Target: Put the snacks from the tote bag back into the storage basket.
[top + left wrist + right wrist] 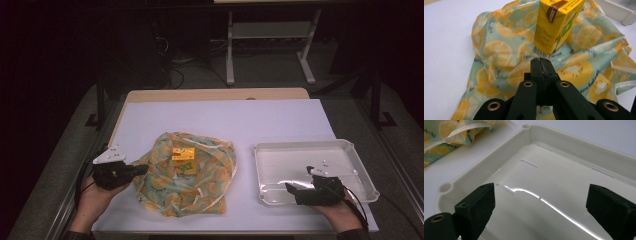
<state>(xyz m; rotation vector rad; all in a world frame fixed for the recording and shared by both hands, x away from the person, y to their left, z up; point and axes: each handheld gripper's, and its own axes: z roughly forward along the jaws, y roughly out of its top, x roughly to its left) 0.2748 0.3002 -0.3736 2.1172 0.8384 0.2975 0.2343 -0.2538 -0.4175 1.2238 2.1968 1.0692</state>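
Left gripper (pixel 541 61) first: its two black jaws are pressed tight together, pad against pad, and in the left gripper view the seam between them runs straight up the middle. Whether a fold of fabric is caught in that seam, the view doesn't let me tell. Right past the tips lies the lemon-print cloth bag (pixel 506 57), rumpled, pale teal with yellow citrus slices. Sitting on top of it, just beyond the jaw tips, is the yellow juice carton (pixel 556 25), barcode end toward the gripper, a brown flap on its upper face.

From the high view, the left gripper (pixel 142 170) comes in at the bag's left edge, held low in the person's left hand (pixel 95 200), grey plate on top. The carton (pixel 183 157) lies near the middle of the bag (pixel 200 185), and the bag is spread on the white sheet covering the table (pixel 225 117).

Over to the right gripper (pixel 540 212): jaws spread wide, nothing between them, hovering over the white tray (pixel 484 167). In the high view that gripper (pixel 295 190) sits over the tray's near-left part, with the right hand (pixel 342 212) behind it at the table's front edge. The tray (pixel 350 150) rests just right of the bag, a small gap between them.
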